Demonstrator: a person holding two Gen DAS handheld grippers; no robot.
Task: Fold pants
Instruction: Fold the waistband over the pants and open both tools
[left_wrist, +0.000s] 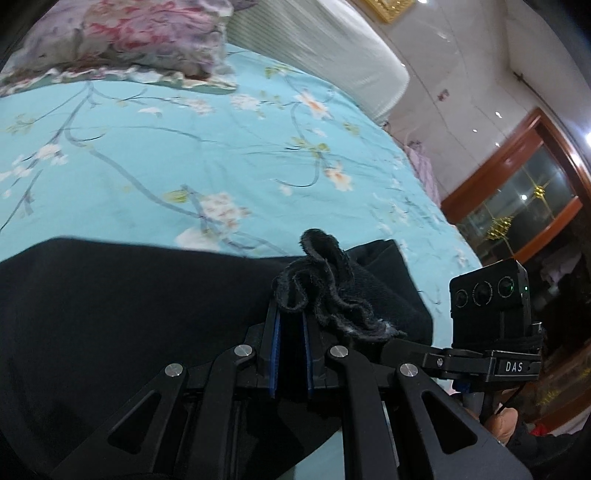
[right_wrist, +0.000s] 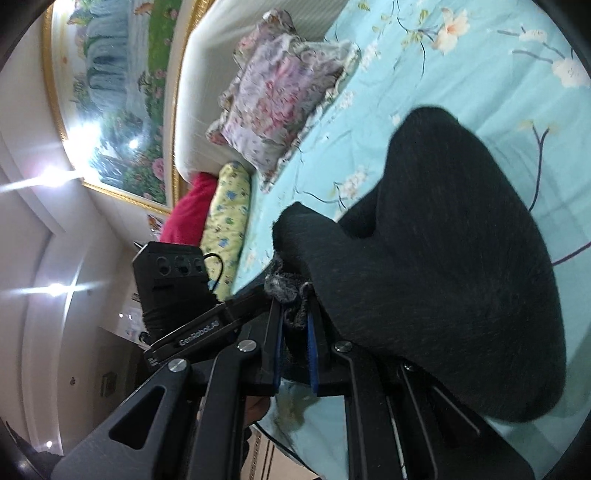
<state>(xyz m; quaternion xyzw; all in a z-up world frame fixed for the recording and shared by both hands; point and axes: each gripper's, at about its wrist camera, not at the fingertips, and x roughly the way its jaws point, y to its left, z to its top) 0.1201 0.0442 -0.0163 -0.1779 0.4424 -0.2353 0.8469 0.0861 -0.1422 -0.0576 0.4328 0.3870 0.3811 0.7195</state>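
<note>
Plainly, the black pants (left_wrist: 110, 314) were a thick, fuzzy knit, dark enough that little surface detail showed. In the left wrist view they spread across the lower half of the frame from 9 o'clock toward 3 o'clock, lying on the turquoise floral bedsheet (left_wrist: 184, 155). A frayed, curled edge of the fabric stood up just above the left gripper (left_wrist: 291, 317), whose fingers were nearly closed and pinched that bunched edge between their blue pads.

In the right wrist view the pants (right_wrist: 443, 258) rose in a rounded fold from the centre toward 1 o'clock over the same bedsheet (right_wrist: 480, 55). The right gripper (right_wrist: 295, 314) had its fingers drawn close together around a greyish, ragged bit of the cloth.

A floral pillow (left_wrist: 140, 40) lay at 11 o'clock in the left view. A yellow printed pillow (right_wrist: 227, 218) sat at 9 o'clock in the right view, touching a red cloth (right_wrist: 192, 214).
</note>
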